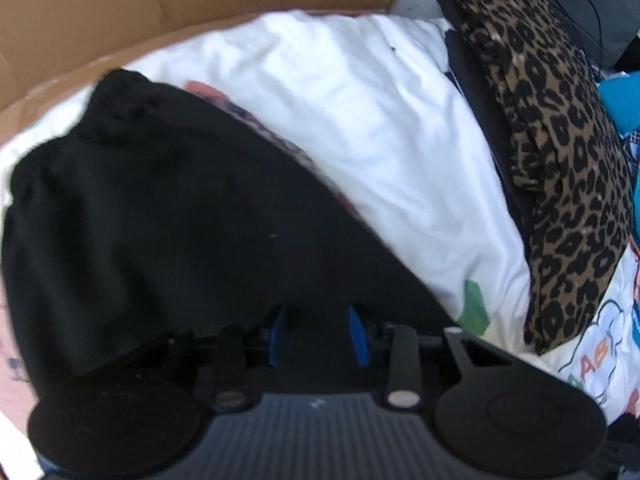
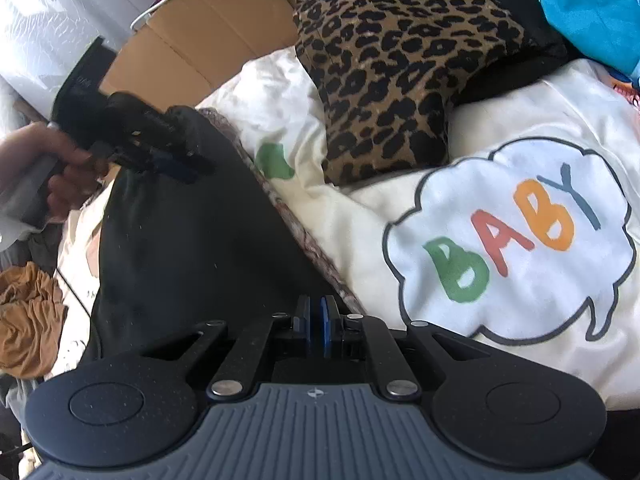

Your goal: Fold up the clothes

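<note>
A black garment lies spread over a white bed cover. In the left wrist view my left gripper sits low on it, its blue fingers apart with black cloth under and between them. The right wrist view shows the same garment running from the left gripper, held by a hand, down to my right gripper. The right gripper's blue pads are pressed together at the garment's near edge, beside a patterned trim.
A folded leopard-print piece rests on dark clothes at the far right of the bed. The cover has a "BABY" cloud print. Cardboard stands behind the bed. Blue fabric and a mustard cloth lie at the sides.
</note>
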Action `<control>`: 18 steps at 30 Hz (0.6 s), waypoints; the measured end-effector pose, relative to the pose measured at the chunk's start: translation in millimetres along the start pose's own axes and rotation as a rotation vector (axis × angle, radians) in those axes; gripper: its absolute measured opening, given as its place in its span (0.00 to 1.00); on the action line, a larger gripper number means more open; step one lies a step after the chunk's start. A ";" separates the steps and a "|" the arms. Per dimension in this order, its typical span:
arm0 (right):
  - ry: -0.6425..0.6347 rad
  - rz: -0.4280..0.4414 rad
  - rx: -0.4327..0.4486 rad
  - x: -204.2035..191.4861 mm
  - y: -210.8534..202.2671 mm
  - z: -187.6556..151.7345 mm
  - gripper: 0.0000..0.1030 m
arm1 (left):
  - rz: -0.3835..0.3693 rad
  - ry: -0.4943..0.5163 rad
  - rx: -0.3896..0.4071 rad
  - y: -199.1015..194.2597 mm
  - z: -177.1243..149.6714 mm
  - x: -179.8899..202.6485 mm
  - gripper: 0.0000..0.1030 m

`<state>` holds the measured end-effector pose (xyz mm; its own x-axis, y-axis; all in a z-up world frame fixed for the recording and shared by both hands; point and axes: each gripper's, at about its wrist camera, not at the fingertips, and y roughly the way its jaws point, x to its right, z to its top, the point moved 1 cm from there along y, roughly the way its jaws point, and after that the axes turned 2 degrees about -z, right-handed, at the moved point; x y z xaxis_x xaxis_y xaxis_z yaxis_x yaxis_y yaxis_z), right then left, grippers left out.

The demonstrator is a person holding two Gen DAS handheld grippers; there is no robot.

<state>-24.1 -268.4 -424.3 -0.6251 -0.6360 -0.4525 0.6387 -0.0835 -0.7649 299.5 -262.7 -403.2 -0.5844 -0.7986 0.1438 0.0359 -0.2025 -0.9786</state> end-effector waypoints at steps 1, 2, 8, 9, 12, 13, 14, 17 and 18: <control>0.001 0.006 0.003 0.2 -1.1 -0.8 0.05 | 0.004 0.003 0.002 3.2 1.2 2.3 0.33; -0.002 0.020 0.006 -1.2 -2.1 -1.1 0.05 | 0.011 0.011 0.007 5.9 2.7 4.7 0.33; -0.054 0.078 -0.034 -23.6 15.0 1.8 0.05 | 0.013 -0.025 0.039 8.9 13.8 3.1 0.33; -0.063 0.080 -0.039 -26.9 19.3 2.3 0.05 | 0.016 -0.021 0.045 8.9 14.3 3.5 0.33; -0.094 0.073 -0.051 -35.1 31.6 4.0 0.05 | 0.027 -0.002 0.061 8.7 14.7 5.8 0.33; -0.106 0.054 -0.048 -35.2 35.1 4.7 0.08 | 0.030 0.004 0.064 8.5 15.0 6.5 0.33; -0.118 0.035 -0.046 -35.3 38.6 5.4 0.08 | 0.031 0.009 0.065 8.2 15.8 6.7 0.33; -0.110 0.011 -0.041 -25.0 44.3 12.6 0.04 | 0.032 0.024 0.066 7.5 18.7 6.6 0.33; -0.103 0.001 -0.035 -22.0 44.6 14.7 0.04 | 0.033 0.025 0.066 7.4 19.6 6.7 0.33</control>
<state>24.7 -269.3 -441.7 -0.5735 -0.7120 -0.4052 0.6224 -0.0570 -0.7806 311.7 -280.7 -406.6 -0.6024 -0.7910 0.1071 0.1084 -0.2140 -0.9708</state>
